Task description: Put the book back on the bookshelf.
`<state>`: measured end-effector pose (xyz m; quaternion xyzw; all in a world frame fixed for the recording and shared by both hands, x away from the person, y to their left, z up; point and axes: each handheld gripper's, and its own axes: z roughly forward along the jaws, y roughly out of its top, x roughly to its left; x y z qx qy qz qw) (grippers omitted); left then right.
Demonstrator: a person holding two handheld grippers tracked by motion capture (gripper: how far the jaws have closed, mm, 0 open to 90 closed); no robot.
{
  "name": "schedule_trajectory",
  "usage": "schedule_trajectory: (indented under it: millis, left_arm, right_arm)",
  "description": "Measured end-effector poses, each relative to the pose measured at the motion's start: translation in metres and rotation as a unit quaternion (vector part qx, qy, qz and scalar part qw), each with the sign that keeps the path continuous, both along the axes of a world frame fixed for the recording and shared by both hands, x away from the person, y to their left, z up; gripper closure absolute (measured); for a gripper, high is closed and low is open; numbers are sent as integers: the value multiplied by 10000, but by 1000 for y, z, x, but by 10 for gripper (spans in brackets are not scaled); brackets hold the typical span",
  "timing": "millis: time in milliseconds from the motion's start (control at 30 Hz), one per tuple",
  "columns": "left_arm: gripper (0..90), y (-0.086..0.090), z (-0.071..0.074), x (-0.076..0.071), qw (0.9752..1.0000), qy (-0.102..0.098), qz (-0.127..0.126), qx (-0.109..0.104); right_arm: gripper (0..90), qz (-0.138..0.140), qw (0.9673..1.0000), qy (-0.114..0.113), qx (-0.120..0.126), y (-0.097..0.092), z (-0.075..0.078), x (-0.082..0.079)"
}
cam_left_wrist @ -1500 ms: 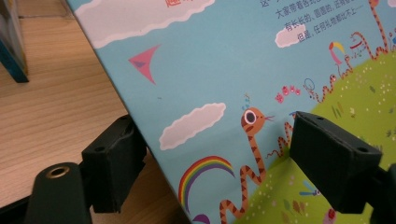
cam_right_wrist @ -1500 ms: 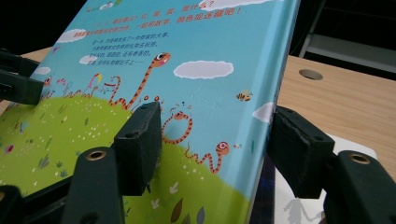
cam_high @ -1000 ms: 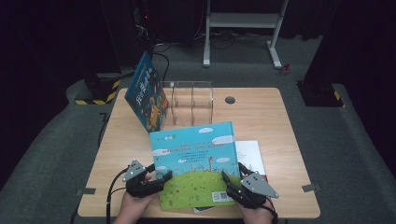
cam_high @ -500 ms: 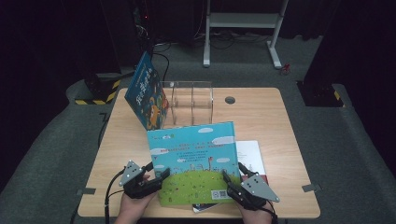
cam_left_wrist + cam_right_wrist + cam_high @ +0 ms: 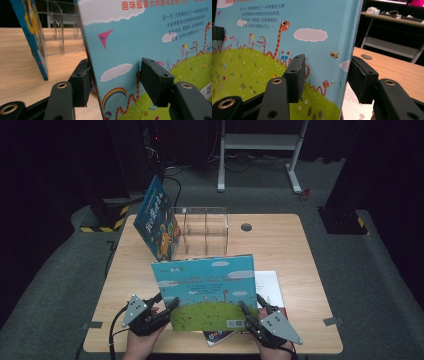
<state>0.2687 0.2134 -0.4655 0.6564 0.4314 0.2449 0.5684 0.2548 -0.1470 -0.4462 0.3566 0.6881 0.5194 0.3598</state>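
From the high view, a picture book [image 5: 206,292] stands tilted up near the front edge of the table [image 5: 295,245], its lower corners flanked by the left gripper [image 5: 171,306] and the right gripper [image 5: 246,312]. Behind it sits a clear rack [image 5: 205,231] with another book [image 5: 159,218] leaning at its left end. More printed matter, a white booklet [image 5: 267,287], lies flat under and beside the raised book.

In the left gripper view, the book's left edge [image 5: 140,50] runs between the two jaws, which have just been closing. One jaw sits behind the cover, the other in front; both stand close to it, but a firm pinch cannot be confirmed.

In the right gripper view, the book's right edge [image 5: 287,50] likewise lies between jaws that have just been closing. The far jaw seems to touch the cover's edge, while the near one lies against the front.

As a judgement, the book is raised and being gripped; carrying it to the rack and slotting it in remains.
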Motion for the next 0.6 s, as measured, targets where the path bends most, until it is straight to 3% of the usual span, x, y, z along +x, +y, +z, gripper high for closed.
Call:
schedule_trajectory:
  millis: [333, 500, 600]
  left_arm:
    - [514, -3, 6, -12, 9987, -518, 10, -12]
    - [521, -5, 8, -14, 9979, -644, 15, 2]
    - [520, -5, 8, -13, 9975, -703, -20, 25]
  right_arm:
    - [521, -127, 9997, -204, 100, -4, 5, -5]
    - [523, -153, 9995, -244, 136, -5, 7, -6]
    - [534, -219, 9988, -422, 135, -5, 8, -9]
